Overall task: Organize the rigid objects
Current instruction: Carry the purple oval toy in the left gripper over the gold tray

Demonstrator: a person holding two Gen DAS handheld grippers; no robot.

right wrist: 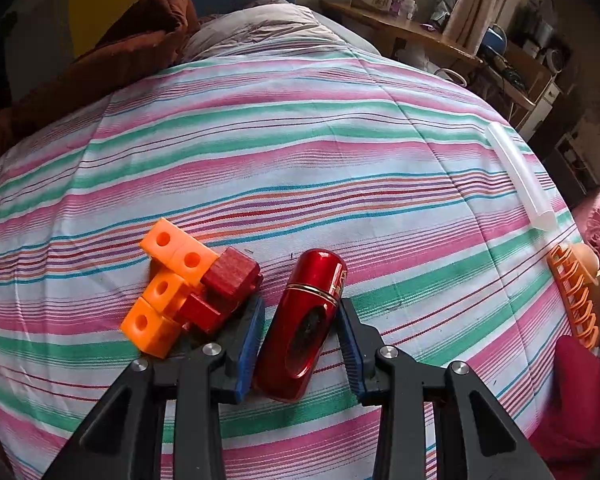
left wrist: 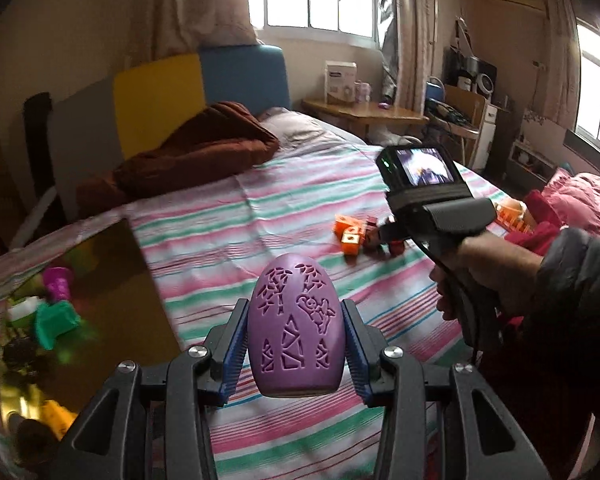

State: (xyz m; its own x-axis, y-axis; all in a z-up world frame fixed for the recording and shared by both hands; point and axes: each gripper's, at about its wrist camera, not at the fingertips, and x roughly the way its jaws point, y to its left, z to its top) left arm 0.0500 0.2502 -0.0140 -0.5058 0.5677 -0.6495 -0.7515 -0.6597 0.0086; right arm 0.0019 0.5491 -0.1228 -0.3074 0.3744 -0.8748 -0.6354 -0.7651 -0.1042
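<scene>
Left gripper (left wrist: 296, 332) jaws clamp purple egg (left wrist: 296, 326); right gripper (right wrist: 300, 320) jaws clamp red canister (right wrist: 300, 324).

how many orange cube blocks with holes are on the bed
4, all in one cluster on the striped sheet left of the right gripper: two joined at the back, one in the middle, one nearest. The red blocks might hide more.

Two wrist cameras, both looking out over the striped bedspread (left wrist: 284, 208).
Left view rides high, facing the headboard and window; right view tilts steeply down, close in. Both catch the orange blocks (right wrist: 168, 280) and bedside table (left wrist: 364, 112).
</scene>
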